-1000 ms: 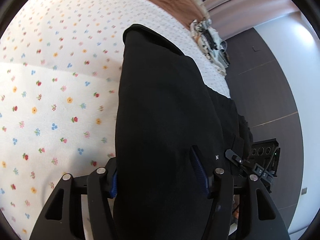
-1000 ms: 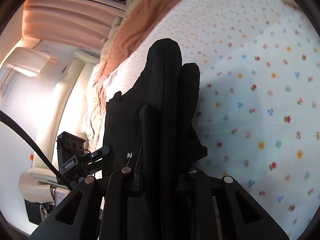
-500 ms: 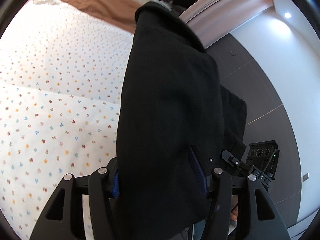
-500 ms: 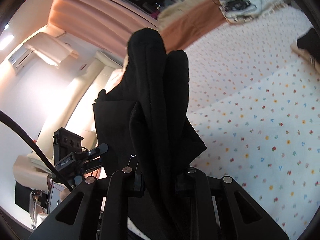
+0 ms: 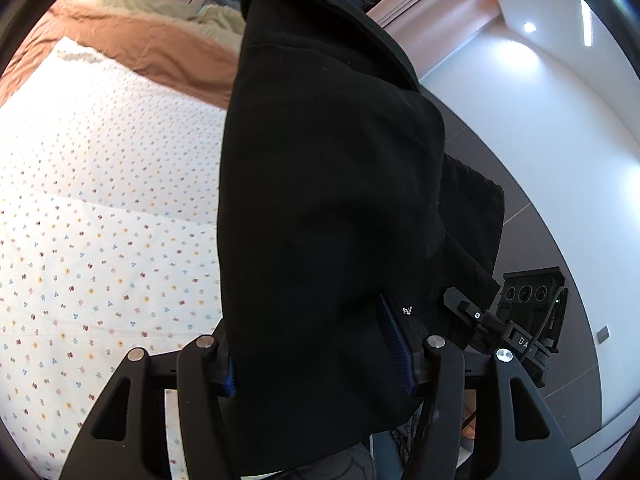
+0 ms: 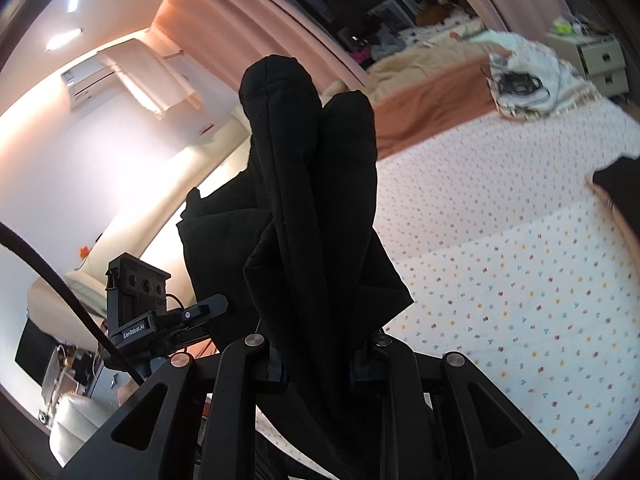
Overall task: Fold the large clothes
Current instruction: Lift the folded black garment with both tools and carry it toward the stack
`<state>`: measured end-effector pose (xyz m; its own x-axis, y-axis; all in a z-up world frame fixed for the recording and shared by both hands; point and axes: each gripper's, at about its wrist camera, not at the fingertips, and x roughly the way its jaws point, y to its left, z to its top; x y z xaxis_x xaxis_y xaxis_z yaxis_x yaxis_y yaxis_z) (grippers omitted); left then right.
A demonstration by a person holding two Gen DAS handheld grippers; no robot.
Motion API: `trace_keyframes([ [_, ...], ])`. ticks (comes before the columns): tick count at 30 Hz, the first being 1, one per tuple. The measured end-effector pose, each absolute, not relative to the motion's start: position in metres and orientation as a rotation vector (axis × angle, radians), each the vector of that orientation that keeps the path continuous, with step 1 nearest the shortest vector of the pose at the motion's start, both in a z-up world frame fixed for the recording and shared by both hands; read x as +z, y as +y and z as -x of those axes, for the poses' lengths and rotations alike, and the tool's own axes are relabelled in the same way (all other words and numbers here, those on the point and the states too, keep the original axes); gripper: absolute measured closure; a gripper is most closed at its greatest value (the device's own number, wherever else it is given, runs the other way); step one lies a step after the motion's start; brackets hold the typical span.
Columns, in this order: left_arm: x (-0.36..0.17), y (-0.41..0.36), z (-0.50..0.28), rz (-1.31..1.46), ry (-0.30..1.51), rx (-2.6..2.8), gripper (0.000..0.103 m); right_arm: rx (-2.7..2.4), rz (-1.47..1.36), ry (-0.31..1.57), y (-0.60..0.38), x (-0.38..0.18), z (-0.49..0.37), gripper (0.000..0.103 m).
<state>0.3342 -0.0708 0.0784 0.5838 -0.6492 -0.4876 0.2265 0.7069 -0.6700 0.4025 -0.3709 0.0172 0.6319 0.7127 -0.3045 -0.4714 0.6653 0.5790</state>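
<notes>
Garment: black garment (image 5: 332,200), thick folded cloth, held up off the bed by both grippers; fills the middle of both views.
Left gripper (image 5: 316,354): jaws closed on a wide fold of the cloth, blue pads pressed against it.
Right gripper (image 6: 318,362): jaws clamped on bunched folds, two rounded humps standing up above them.
Bed: white floral sheet (image 5: 100,200) below and beside the cloth; brown blanket (image 5: 160,56) at the far end.
Bkgd: pink curtain (image 6: 240,20), white wall.
</notes>
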Motion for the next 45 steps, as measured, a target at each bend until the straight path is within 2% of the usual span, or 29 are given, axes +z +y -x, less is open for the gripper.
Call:
trace_keyframes([
  [11, 0.140, -0.143, -0.315, 0.468, 0.757, -0.634, 0.045, 0.695, -0.481, 0.426, -0.446, 0.030, -0.354, 0.087],
  [28, 0.179, -0.351, -0.354, 0.380, 0.790, -0.939, 0.045, 0.485, -0.426, 0.278, -0.617, 0.052, -0.266, 0.087],
  [36, 0.182, -0.416, -0.362, 0.322, 0.820, -1.054, 0.045, 0.380, -0.398, 0.293, -0.653, 0.071, -0.244, 0.087],
  [45, 0.151, -0.484, -0.357, 0.333, 0.930, -1.177, 0.045, 0.297, -0.390, 0.385, -0.657, 0.089, -0.240, 0.087],
])
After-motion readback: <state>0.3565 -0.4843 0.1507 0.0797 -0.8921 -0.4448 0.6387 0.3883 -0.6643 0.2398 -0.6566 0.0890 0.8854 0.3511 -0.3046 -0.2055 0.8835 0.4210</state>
